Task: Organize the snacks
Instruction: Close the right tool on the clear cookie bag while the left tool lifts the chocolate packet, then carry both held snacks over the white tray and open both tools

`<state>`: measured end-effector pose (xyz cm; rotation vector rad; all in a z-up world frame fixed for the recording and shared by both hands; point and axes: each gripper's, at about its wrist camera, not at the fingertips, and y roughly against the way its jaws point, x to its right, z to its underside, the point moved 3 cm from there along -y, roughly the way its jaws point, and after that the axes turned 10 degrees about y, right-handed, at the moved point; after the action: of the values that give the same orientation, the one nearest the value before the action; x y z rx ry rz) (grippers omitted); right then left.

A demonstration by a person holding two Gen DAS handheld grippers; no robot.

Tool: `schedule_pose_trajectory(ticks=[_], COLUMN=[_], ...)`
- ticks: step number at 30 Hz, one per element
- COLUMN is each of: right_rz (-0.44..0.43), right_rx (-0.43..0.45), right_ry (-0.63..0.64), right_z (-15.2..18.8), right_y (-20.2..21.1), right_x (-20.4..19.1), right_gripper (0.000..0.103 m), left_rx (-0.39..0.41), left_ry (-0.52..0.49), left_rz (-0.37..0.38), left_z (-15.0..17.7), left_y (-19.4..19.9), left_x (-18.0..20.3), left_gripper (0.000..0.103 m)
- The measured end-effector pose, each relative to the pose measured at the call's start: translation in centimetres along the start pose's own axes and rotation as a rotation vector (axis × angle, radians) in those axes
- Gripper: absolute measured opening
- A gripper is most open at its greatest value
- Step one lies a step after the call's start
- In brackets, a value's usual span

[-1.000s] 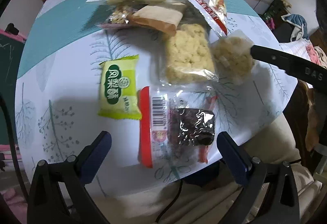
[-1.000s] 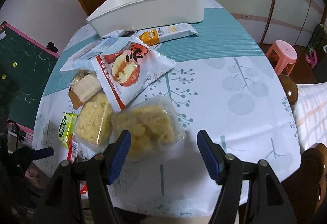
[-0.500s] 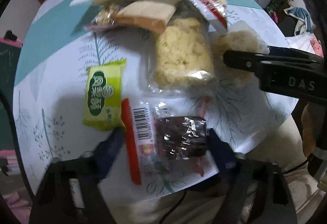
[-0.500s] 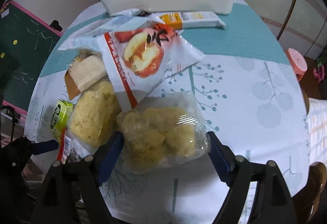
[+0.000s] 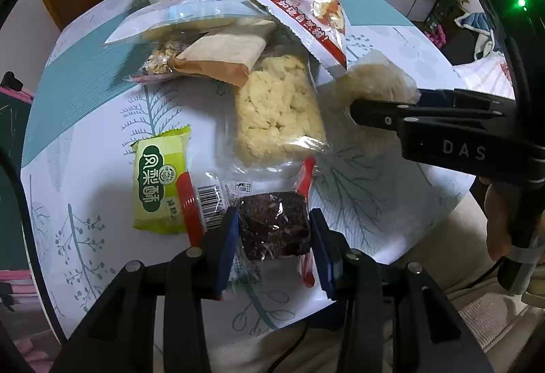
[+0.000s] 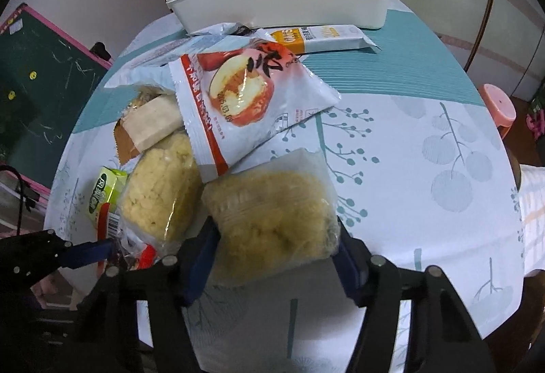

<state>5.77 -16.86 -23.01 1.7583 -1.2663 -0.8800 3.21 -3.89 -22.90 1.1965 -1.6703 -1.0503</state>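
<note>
I have both tongs clamped on snacks at the near edge of the table, and by my reading the sorting has barely begun: the left gripper [image 5: 272, 230] is closed on the dark cake pack [image 5: 274, 230], its pads pressing either side, while the right gripper [image 6: 276, 243] squeezes a clear bag of pale puffs [image 6: 272, 213]. The white bin [image 6: 282, 2] stands well ahead of both tongs at the far side of the table; I cannot see inside it, so what it holds I cannot tell. Everything else lies between tongs and bin: a green pastry [image 5: 160, 182] just left of the left gripper, partly under the dark cake's red-edged wrapper, a second puff bag [image 5: 279, 114] straight ahead, a brown-wrapped bar [image 5: 221, 58] beyond it, the red-and-white apple bag [image 6: 245, 100] overlapping the pile, and an orange-and-white bar [image 6: 323, 37] just before the bin. All of these look yet to be moved. The round table [image 6: 425, 141] wears a white cloth printed with trees and leaves, crossed by a teal band. Around it I see a wooden door, a green chalkboard [image 6: 37, 94] to the left and a pink stool [image 6: 499, 104] to the right.
</note>
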Motion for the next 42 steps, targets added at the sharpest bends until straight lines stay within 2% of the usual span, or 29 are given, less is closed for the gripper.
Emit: schedule_pose_trajectory(ticks=[5, 11, 16, 21, 24, 33, 36, 42], right_rz=[0.012, 0.031, 0.029, 0.028, 0.034, 0.077, 0.094, 0.112], right_rx=[0.016, 0.095, 0.164, 0.256, 0.318, 0.498, 0.540, 0.595], right_ry=[-0.006, 0.001, 0.003, 0.001, 0.007, 0.031, 0.040, 0.030], right_z=[0.2, 0.2, -0.7, -3.2, -5.3, -13.4, -16.1, -22.0], right_y=[0.8, 3.1, 5.3, 8.4, 10.4, 15.2, 16.2, 16.8], right_x=[0.1, 0.1, -0.2, -0.1, 0.4, 2.2, 2.7, 4.1], right_gripper=[0.062, 0.061, 0.061, 0.061, 0.061, 0.061, 0.061, 0.061], left_rx=[0.052, 0.137, 0.220, 0.355, 0.447, 0.640, 0.675, 0.694], left_ry=[-0.008, 0.006, 0.033, 0.013, -0.005, -0.060, -0.072, -0.050], left_rz=[0.012, 0.025, 0.042, 0.026, 0.004, -0.040, -0.056, -0.070], left_z=[0.2, -0.9, -3.3, -6.6, -9.6, -18.6, -22.2, -29.4], left_y=[2.0, 4.5, 7.2, 11.9, 15.1, 21.3, 21.8, 21.6], left_x=[-1.8, -2.3, -2.0, -1.7, -1.7, -0.2, 0.7, 1.3], left_gripper=[0.039, 0.039, 0.039, 0.039, 0.039, 0.039, 0.039, 0.039])
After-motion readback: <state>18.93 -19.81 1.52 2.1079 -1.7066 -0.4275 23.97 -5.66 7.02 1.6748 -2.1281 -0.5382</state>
